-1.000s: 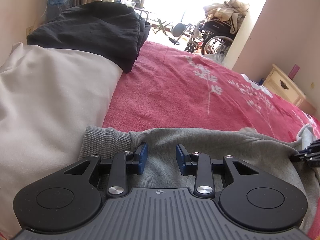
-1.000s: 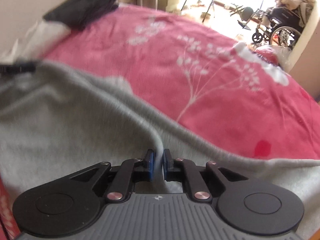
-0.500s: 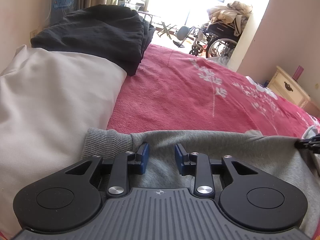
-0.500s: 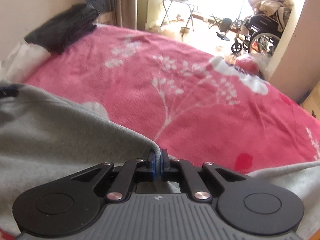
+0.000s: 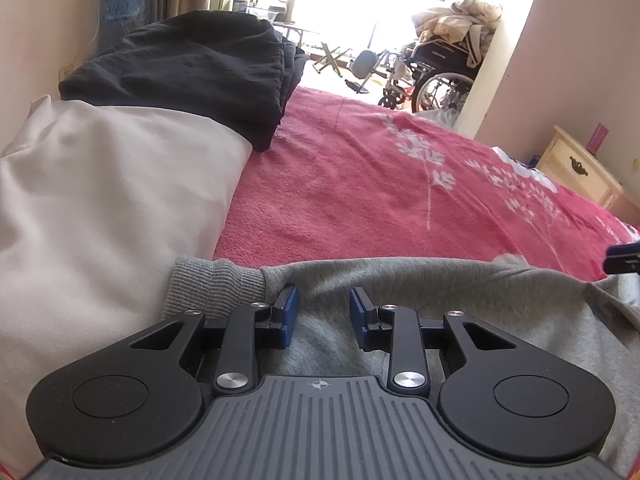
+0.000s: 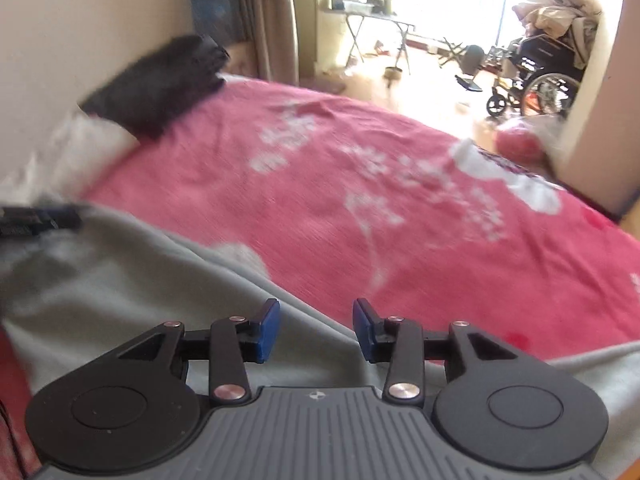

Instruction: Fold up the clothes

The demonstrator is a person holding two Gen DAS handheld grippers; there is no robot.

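Observation:
A grey sweatshirt point(image 5: 440, 292) lies across the near edge of the red flowered blanket point(image 5: 360, 184), its ribbed cuff point(image 5: 212, 284) at the left. My left gripper point(image 5: 323, 314) hovers low over it beside the cuff, pads apart, with flat grey cloth showing in the gap. In the blurred right wrist view the same sweatshirt point(image 6: 120, 280) slopes down to the right. My right gripper point(image 6: 316, 326) is above its folded edge; its jaws are opening and no longer pinch the cloth. The right gripper's tip point(image 5: 624, 258) shows at the far right of the left wrist view.
A white pillow point(image 5: 100, 200) lies on the left with folded black clothes point(image 5: 192, 64) stacked on its far end. Beyond the bed stand a wheelchair point(image 5: 444, 76) piled with bedding and a cream nightstand point(image 5: 580, 168) by the right wall.
The right gripper, shut on a ridge of grey cloth, has let go and lifted a little. The left gripper has stayed put over the cuff end.

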